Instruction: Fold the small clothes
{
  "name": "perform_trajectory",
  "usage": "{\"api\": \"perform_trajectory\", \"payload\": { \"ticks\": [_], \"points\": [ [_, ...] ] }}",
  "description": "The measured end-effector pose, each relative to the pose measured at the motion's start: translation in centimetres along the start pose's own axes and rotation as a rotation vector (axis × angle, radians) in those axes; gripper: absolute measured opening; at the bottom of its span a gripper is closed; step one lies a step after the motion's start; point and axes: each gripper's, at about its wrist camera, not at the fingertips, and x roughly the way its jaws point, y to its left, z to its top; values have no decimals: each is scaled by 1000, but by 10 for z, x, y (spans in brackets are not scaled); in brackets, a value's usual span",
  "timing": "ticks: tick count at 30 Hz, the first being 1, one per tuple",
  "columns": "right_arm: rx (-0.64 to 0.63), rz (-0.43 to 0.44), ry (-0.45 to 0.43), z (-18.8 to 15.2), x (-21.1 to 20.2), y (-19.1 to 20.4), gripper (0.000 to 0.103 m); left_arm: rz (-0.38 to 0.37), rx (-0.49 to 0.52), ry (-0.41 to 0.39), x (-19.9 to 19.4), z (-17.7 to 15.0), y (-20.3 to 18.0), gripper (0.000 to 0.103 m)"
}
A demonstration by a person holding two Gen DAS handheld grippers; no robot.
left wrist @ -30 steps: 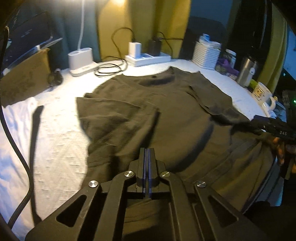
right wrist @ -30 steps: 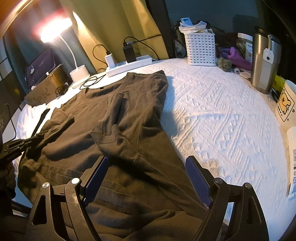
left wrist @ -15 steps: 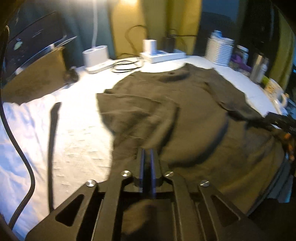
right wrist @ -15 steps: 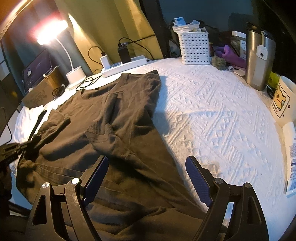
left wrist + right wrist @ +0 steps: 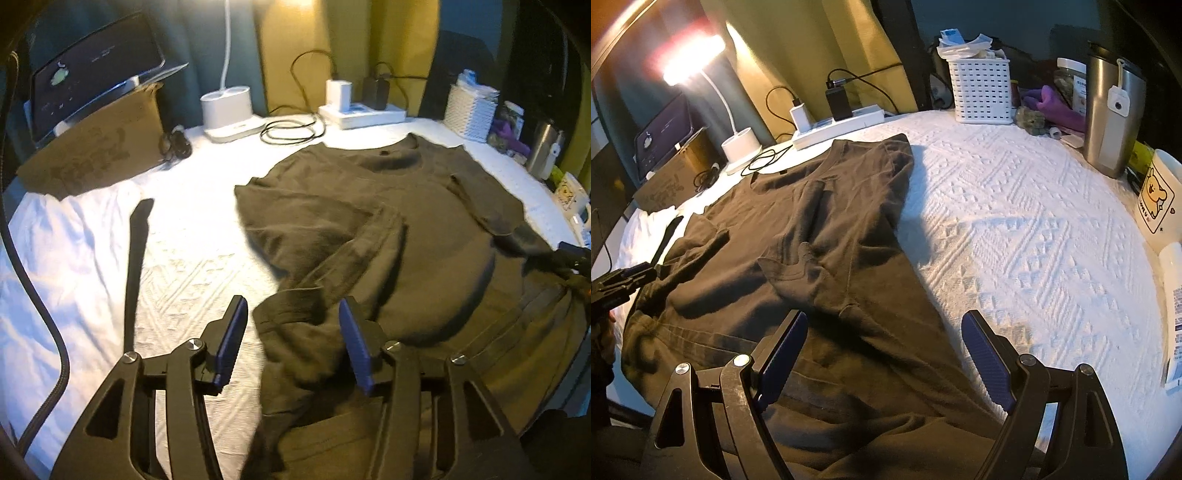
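A dark brown T-shirt (image 5: 406, 229) lies spread on the white textured cover, collar toward the back, both sleeves folded inward; it also shows in the right wrist view (image 5: 820, 236). My left gripper (image 5: 291, 332) is open, its blue pads either side of a bunched fold at the shirt's lower left hem, not gripping it. My right gripper (image 5: 882, 350) is open wide and empty above the shirt's lower right edge. Each gripper shows at the other view's edge: the left one in the right wrist view (image 5: 620, 284), the right one in the left wrist view (image 5: 572, 254).
At the back stand a cardboard box (image 5: 96, 151), a white lamp base (image 5: 229, 114), a power strip with chargers (image 5: 362, 110) and a white basket (image 5: 982, 92). A steel tumbler (image 5: 1112, 114) and a bear mug (image 5: 1160, 199) stand at the right. A black cable (image 5: 37, 295) hangs left.
My left gripper has opened and let go of the shirt's hem, which now lies bunched between its pads, and it has swung left. My right gripper has stayed open and shifted slightly.
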Motion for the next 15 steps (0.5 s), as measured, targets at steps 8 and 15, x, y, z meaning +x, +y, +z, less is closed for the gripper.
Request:
{"api": "perform_trajectory", "payload": {
  "ticks": [8, 15],
  "points": [
    [2, -9, 0, -3, -2, -4, 87, -53, 24, 2, 11, -4, -7, 11],
    [16, -11, 5, -8, -2, -7, 87, -48, 101, -41, -8, -4, -31, 7]
  ]
}}
